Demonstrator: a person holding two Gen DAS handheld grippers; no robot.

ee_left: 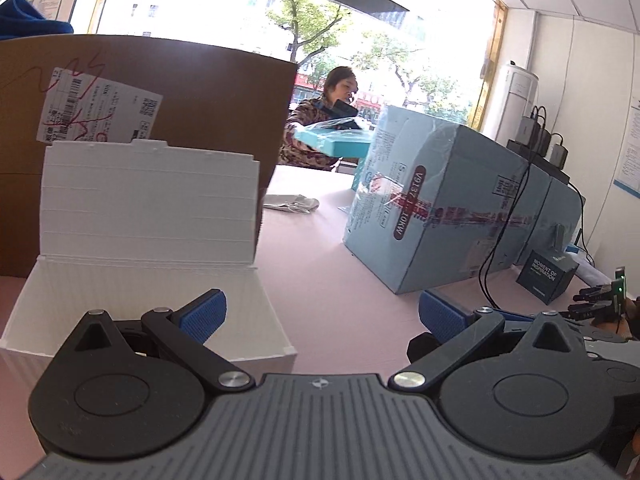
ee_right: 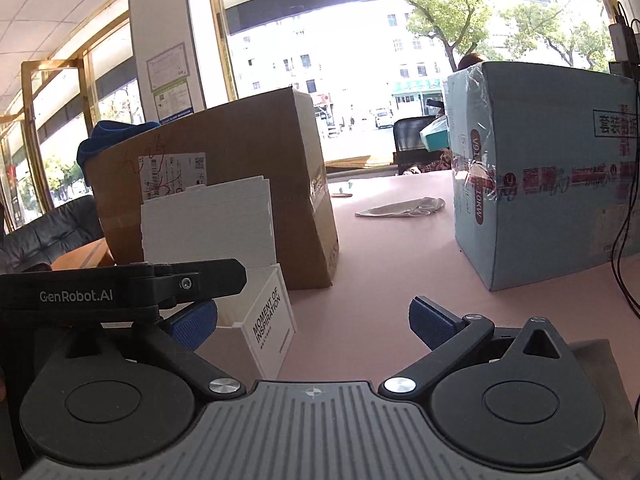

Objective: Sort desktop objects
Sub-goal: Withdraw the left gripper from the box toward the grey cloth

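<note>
While both pairs of blue ribbed fingers stand spread wide with nothing between them, the left gripper (ee_left: pixel 320 316) hovers over the front right corner of the white corrugated plastic box (ee_left: pixel 148 280), whose lid stands open and upright. The right gripper (ee_right: pixel 314 322) is just to the right of this box; its side panel (ee_right: pixel 270 330) reads "MOMENT OF INSPIRATION", and the left gripper's black body (ee_right: pixel 120 286), which crosses in front of the box, reads "GenRobot.AI". A small dark cube (ee_left: pixel 546 276) with the same slogan sits on the pink tabletop (ee_left: pixel 340 280), well to the right of the white box. Behind the white box stands a brown cardboard carton (ee_right: pixel 240 160) with a white shipping label scribbled in red. To its right is a light blue taped carton (ee_left: pixel 448 204) marked "10KW".
</note>
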